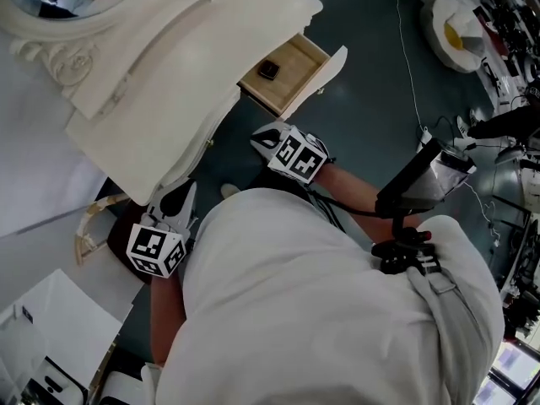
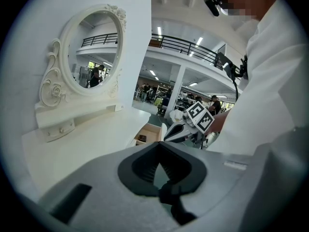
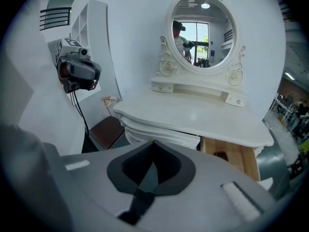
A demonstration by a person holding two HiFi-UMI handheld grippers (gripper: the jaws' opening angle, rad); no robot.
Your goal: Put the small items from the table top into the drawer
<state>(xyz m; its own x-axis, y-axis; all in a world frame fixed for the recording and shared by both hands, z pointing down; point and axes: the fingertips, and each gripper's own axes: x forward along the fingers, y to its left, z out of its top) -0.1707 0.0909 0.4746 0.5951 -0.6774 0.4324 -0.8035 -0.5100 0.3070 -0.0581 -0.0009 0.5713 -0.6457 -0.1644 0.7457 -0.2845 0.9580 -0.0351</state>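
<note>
Head view: left gripper (image 1: pixel 177 201) and right gripper (image 1: pixel 268 138) sit just off the front edge of the white carved dressing-table top (image 1: pixel 169 66). The open light-wood drawer (image 1: pixel 297 64) lies at 12 o'clock of the right gripper, with a small dark square item (image 1: pixel 268 70) inside. Left gripper view: jaws closed tip to tip, holding nothing, drawer beyond at 12 o'clock. Right gripper view: jaws fully closed, empty; table edge at 12 o'clock, drawer at 2 o'clock.
</note>
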